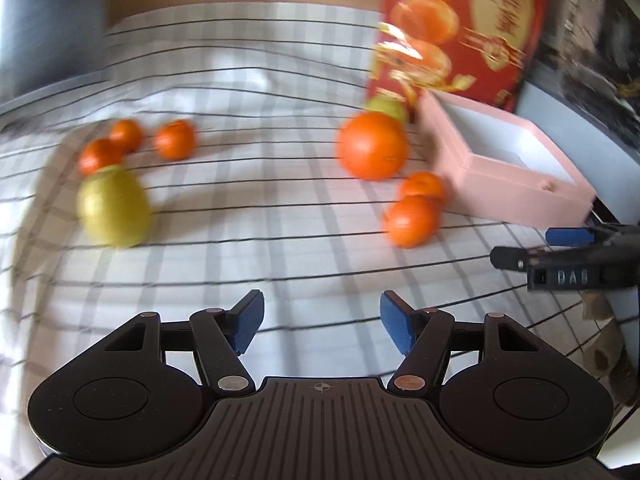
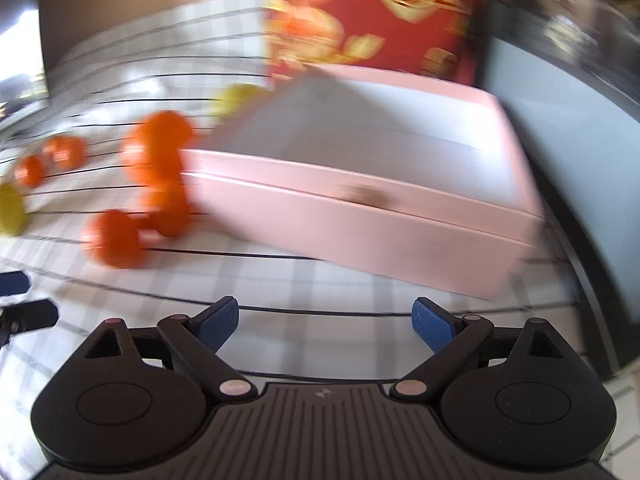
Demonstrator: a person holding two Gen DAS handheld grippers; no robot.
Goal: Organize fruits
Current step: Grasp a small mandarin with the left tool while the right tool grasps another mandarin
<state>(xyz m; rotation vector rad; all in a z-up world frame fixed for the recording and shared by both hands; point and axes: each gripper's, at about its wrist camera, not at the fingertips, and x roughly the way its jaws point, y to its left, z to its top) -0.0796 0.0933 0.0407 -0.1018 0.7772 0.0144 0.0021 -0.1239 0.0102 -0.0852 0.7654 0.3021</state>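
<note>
Fruits lie on a checked white cloth (image 1: 248, 264). A large orange (image 1: 372, 146) sits next to an open pink box (image 1: 504, 168), with two small oranges (image 1: 412, 220) in front of it and a green fruit (image 1: 386, 108) behind. A yellow-green pear (image 1: 114, 208) and three small oranges (image 1: 174, 140) lie at the left. My left gripper (image 1: 322, 326) is open and empty above the cloth. My right gripper (image 2: 326, 326) is open and empty in front of the pink box (image 2: 360, 216); it also shows in the left wrist view (image 1: 560, 248) at the right edge.
A red carton printed with oranges (image 1: 460, 28) stands behind the pink box. A dark counter edge runs along the right (image 2: 580, 240). Both views are motion blurred.
</note>
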